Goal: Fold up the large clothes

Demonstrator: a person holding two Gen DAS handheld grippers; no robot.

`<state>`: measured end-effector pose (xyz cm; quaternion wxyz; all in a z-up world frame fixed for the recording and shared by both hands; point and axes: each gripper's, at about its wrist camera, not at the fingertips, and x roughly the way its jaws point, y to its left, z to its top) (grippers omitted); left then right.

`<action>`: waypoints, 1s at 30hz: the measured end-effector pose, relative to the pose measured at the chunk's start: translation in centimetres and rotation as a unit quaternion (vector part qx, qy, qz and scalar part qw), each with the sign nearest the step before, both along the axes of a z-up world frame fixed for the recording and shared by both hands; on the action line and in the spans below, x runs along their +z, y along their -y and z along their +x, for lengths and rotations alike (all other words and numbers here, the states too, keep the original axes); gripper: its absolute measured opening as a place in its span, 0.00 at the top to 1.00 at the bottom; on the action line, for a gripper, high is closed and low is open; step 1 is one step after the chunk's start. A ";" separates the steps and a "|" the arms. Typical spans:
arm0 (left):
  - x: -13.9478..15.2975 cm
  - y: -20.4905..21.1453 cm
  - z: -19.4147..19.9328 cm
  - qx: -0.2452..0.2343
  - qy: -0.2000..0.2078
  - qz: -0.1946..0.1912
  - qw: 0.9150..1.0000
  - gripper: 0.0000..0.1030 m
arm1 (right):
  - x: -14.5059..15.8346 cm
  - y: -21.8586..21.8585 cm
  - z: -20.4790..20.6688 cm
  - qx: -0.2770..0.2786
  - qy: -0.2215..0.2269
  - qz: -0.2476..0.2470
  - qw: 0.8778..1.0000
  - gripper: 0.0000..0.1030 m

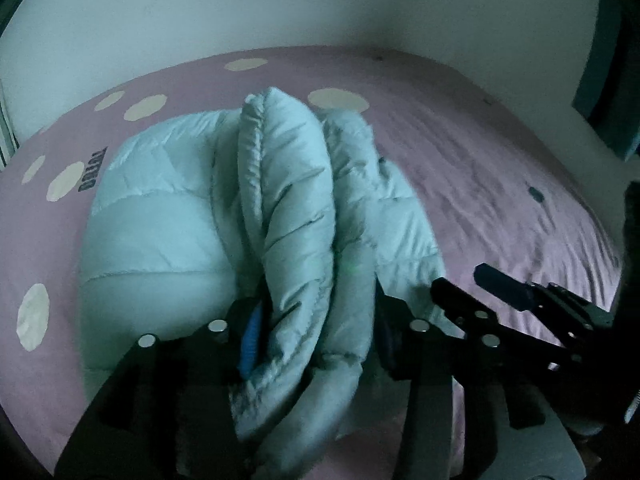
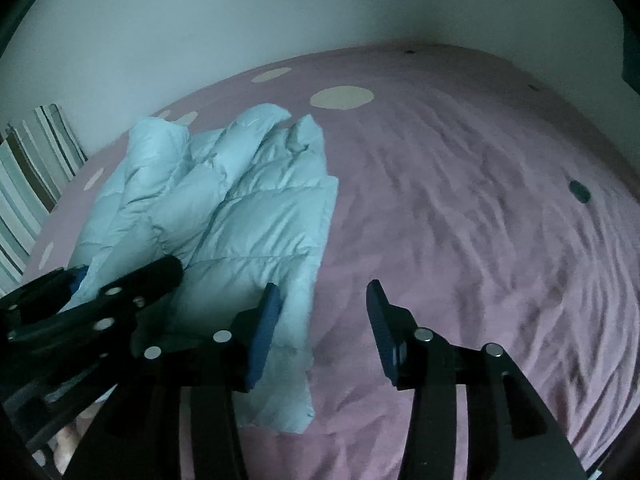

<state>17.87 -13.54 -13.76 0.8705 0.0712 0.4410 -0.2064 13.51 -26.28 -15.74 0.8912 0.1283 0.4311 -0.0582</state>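
Your left gripper point(image 1: 316, 332) sits low over the near edge of the bed, jaws apart, with a thick fold of the pale blue puffer jacket point(image 1: 288, 216) bunched between them. Blue pad on the left finger point(image 1: 250, 340) sits right against the fabric; the other finger's pad is mostly hidden behind the fold, so whether it presses, you can't tell. No firm pinch visible.

Your right gripper point(image 2: 324, 320) is just beside the left one, on its right. Jaws stand apart, nothing between them, only pink sheet below. Its left finger point(image 2: 264, 332) overlaps the jacket's right edge in the right wrist view; contact is unclear.

Jacket point(image 2: 240, 208) lies on the left half of the bed, crumpled, quilted panels up, a long padded roll running from the near edge toward the wall. Its right edge is fairly straight.

Bed sheet point(image 2: 460, 220) is pink with cream dots point(image 1: 338, 100) toward the far left and a few small dark spots on the right. Striped fabric point(image 2: 32, 168) shows at the bed's left end. White wall point(image 1: 320, 8) behind.
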 end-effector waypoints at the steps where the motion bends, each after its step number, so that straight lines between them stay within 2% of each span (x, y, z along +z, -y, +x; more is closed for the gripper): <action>1: 0.4 0.0 -0.2 -0.002 0.002 -0.004 1.000 0.50 | 0.0 0.1 -0.1 -0.002 0.000 0.000 1.000 0.56; 3: 1.4 -0.2 -0.9 -0.008 0.007 -0.014 1.000 0.49 | 0.3 0.4 -0.5 -0.007 0.001 -0.001 1.000 0.56; 5: 2.6 -0.3 -1.9 -0.015 0.013 -0.025 0.999 0.41 | 0.8 0.5 -1.0 -0.011 0.004 -0.003 1.000 0.56; 9: 5.4 -1.7 -3.7 -0.021 0.036 -0.047 0.998 0.33 | 1.7 0.7 -1.4 -0.016 0.010 0.001 1.000 0.55; 13: 7.7 -5.2 -4.3 0.009 0.073 -0.053 0.996 0.26 | 3.1 0.1 -1.5 -0.010 0.022 -0.001 1.000 0.55; 16: 8.4 -9.1 -3.7 0.050 0.088 -0.052 0.994 0.22 | 4.1 -0.8 -1.4 -0.001 0.031 0.000 1.000 0.53; 18: 8.2 -11.9 -3.0 0.084 0.095 -0.046 0.991 0.22 | 4.6 -1.5 -1.1 0.004 0.037 0.003 0.999 0.46; 24: 5.5 -18.8 -0.1 0.167 0.062 -0.055 0.983 0.21 | 5.7 -4.7 0.9 0.038 0.041 0.014 0.998 0.43; 30: 2.9 -21.5 0.8 0.191 0.040 -0.054 0.979 0.21 | 6.1 -8.3 3.7 0.062 0.043 0.007 0.997 0.31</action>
